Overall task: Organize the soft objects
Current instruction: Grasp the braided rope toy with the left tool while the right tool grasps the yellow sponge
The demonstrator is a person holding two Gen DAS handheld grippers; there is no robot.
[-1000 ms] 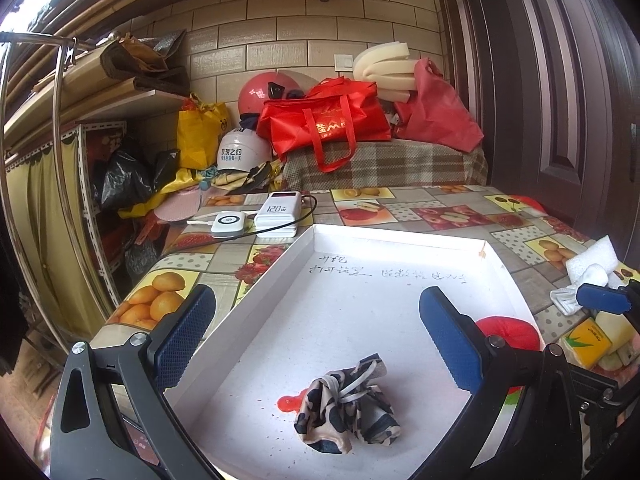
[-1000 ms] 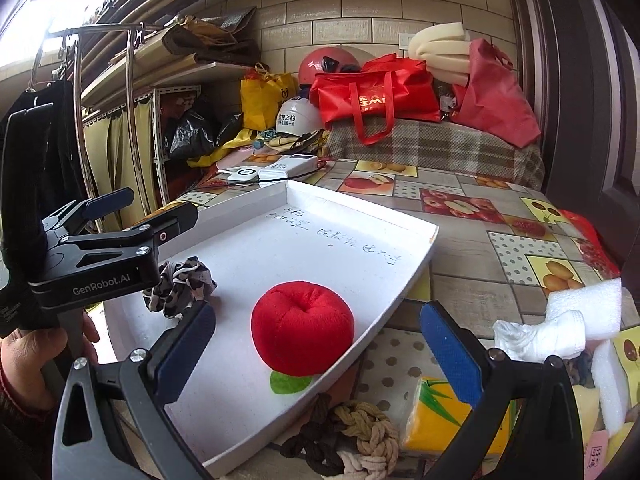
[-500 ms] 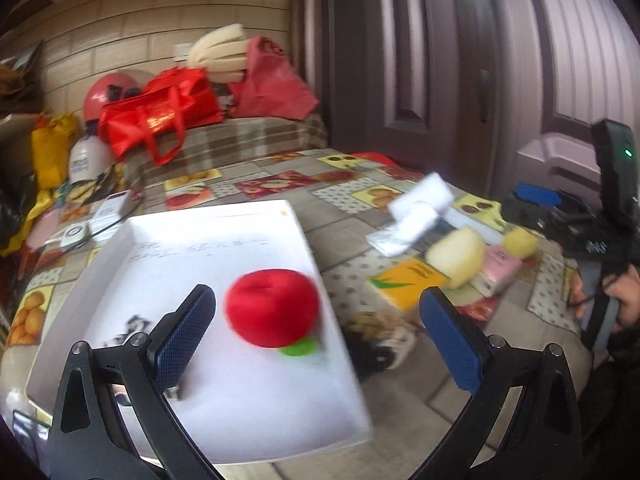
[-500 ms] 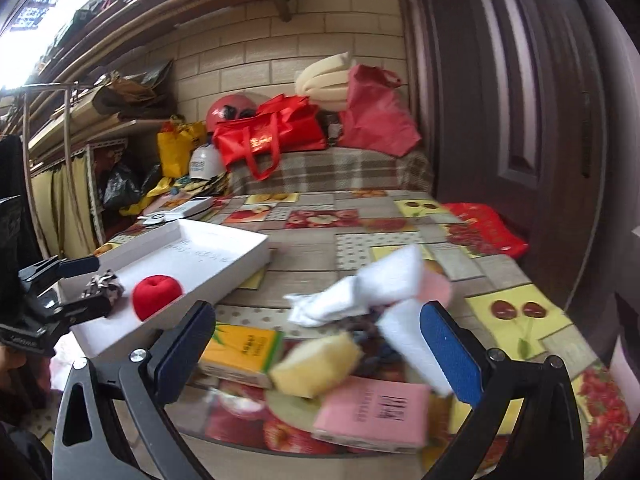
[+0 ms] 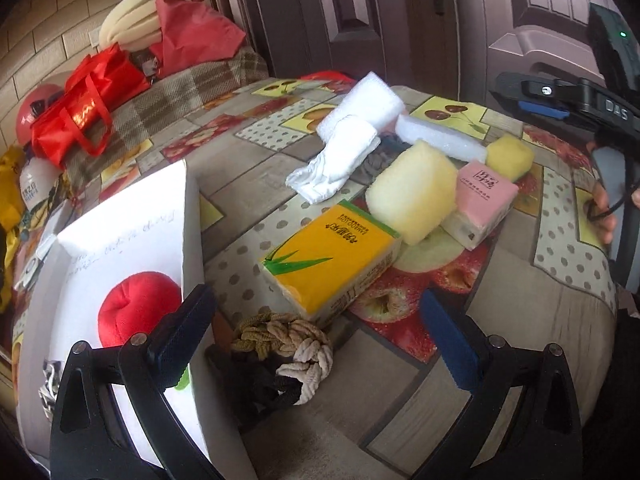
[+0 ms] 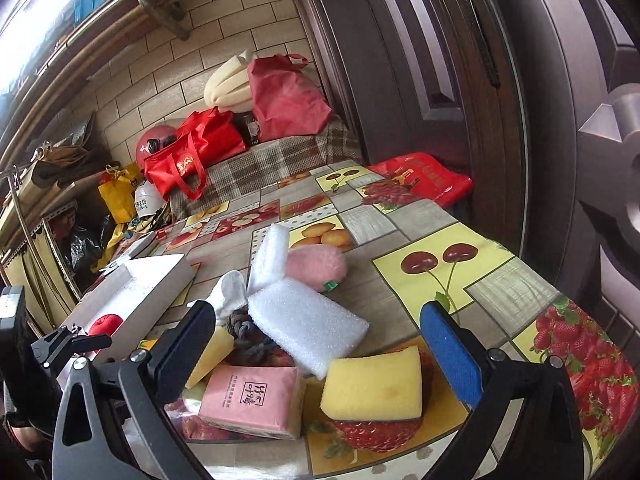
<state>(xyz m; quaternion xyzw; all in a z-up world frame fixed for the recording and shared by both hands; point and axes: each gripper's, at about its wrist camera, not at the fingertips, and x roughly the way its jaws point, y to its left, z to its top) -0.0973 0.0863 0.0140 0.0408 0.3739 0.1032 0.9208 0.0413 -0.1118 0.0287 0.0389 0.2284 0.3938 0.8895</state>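
Since a second ago I have swung both tools off the tray [image 5: 120, 236] and onto the loose pile on the bench [image 6: 400, 216]. The left tool [image 5: 320, 336] then faced the tray floor and the scrunchie; it now looks across the tray's right wall at the knotted rope [image 5: 284, 344], which lies just beyond its wide-open, empty jaws. The right tool [image 6: 316, 344], earlier over the red apple [image 5: 136, 308], now hangs with jaws equally wide and empty above the small sponge [image 6: 374, 384] and pink tissue pack [image 6: 252, 396].

Status of goods: the apple sits inside the tray, against its right wall. A sliver of patterned fabric [image 5: 48, 380] at the tray's near corner may be the scrunchie; I cannot confirm. Still outside the tray: the rope, yellow tissue pack [image 5: 332, 260], big sponge [image 5: 412, 196], white cloth [image 5: 340, 160], foam blocks [image 6: 308, 324] and pink plush [image 6: 316, 264].

Finding: the apple's placement looks complete and a fresh pick is starting. In my judgement the rope is the left tool's likeliest target, the small sponge the right's. Most of the sorting remains.
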